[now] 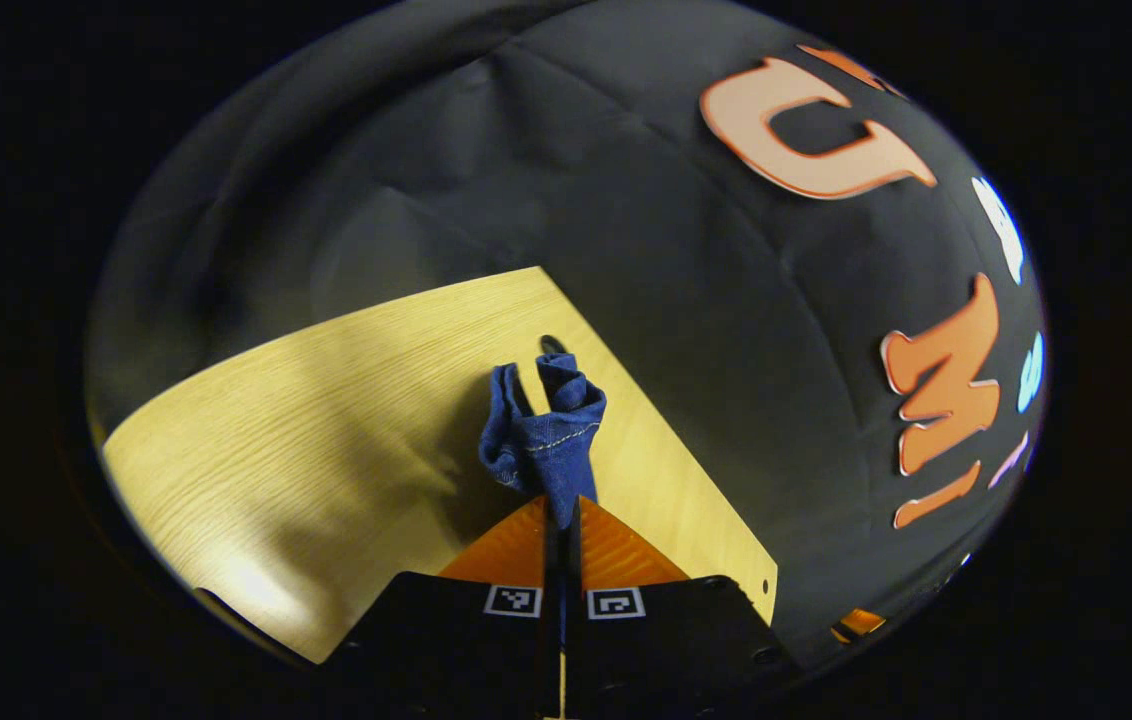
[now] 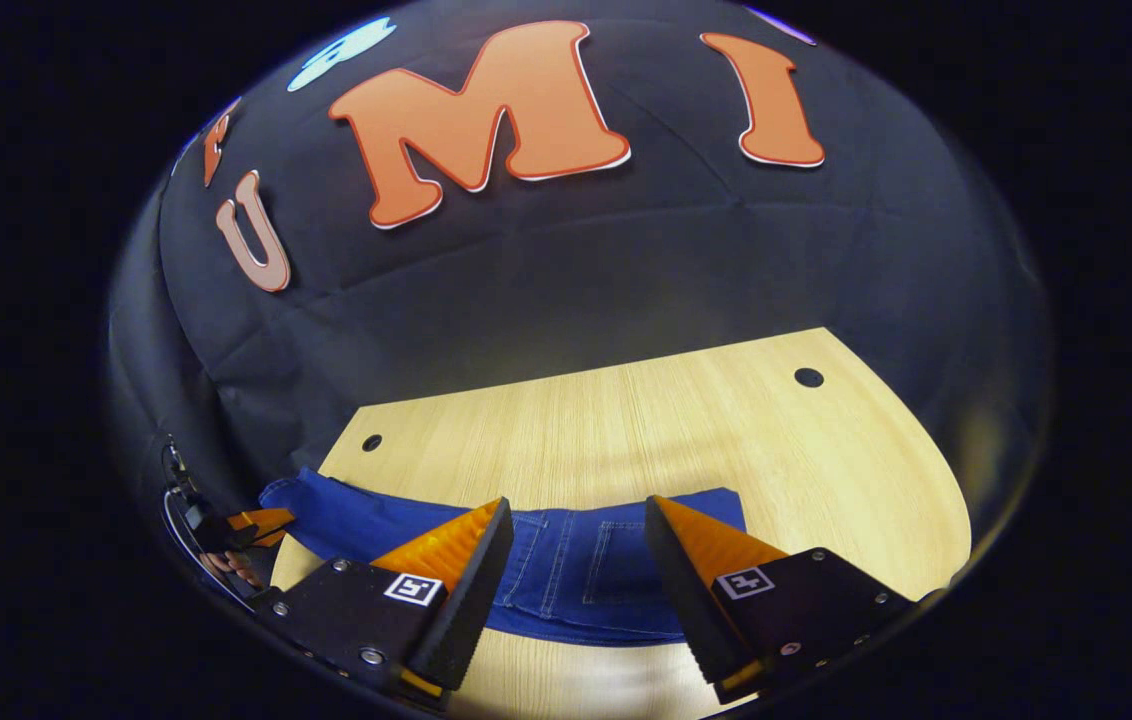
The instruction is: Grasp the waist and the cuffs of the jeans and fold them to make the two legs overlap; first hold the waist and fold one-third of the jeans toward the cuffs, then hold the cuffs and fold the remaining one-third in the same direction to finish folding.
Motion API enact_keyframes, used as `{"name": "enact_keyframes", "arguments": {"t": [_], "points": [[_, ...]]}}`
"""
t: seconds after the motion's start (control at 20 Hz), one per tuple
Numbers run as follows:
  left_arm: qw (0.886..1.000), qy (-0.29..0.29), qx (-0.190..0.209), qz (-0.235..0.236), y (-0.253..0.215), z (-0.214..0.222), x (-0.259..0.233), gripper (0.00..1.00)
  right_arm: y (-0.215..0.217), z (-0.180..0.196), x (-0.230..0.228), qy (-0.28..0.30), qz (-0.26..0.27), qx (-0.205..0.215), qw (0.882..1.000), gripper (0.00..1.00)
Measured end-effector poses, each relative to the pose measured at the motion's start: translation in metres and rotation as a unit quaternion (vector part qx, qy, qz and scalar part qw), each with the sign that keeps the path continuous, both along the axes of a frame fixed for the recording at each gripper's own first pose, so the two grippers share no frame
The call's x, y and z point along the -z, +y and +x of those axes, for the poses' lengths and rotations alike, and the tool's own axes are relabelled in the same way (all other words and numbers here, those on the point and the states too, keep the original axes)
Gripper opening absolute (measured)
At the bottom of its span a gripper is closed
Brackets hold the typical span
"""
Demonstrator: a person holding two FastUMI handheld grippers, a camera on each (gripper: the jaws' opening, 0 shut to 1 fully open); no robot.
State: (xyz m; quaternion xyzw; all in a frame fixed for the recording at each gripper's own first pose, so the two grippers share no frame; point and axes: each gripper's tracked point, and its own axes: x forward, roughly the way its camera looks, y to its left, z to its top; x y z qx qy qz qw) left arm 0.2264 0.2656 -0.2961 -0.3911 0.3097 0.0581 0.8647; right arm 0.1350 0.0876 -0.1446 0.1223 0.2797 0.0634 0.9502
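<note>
- Denim first: the left gripper point(image 1: 560, 510) has its two fingers pinched together on a bunched wad of the jeans point(image 1: 544, 430), the blue cloth sticking up past the fingertips.
- Under that wad, in the left gripper view, sits the pale wooden bench point(image 1: 326, 400), its corner running off against the black cloth wall point(image 1: 686, 300).
- Over to the right gripper view: far left at the bench edge, the other gripper shows small, with a bit of a hand point(image 2: 231, 568) behind it.
- The jeans point(image 2: 566, 570) lie flat across the near part of the bench point(image 2: 676, 430), stretching from that far-left gripper towards the middle, stitched pocket seams facing up.
- The right gripper point(image 2: 576, 560) hangs over the denim with its fingers spread wide, nothing between them.
- Two small dark holes point(image 2: 808, 377) dot the benchtop further back.
</note>
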Motion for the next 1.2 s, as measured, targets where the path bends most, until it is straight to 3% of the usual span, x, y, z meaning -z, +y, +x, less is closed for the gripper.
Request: {"name": "enact_keyframes", "arguments": {"t": [0.3, 0.65, 1.2], "points": [[0.994, -0.059, 0.075, 0.055, -0.072, 0.008, -0.076, 0.02, -0.028, 0.004, -0.019, -0.037, -0.005, 0.002, 0.999, 0.95], [0.974, -0.11, 0.17, 0.1, -0.192, 0.018, -0.14, 0.02, -0.063, 0.005, -0.031, -0.057, 0.0, 0.003, 0.998, 0.96], [0.935, -0.091, 0.321, 0.117, -0.39, 0.008, -0.112, 0.02, -0.121, -0.003, -0.026, -0.06, 0.011, 0.021, 0.998, 0.96]]}}
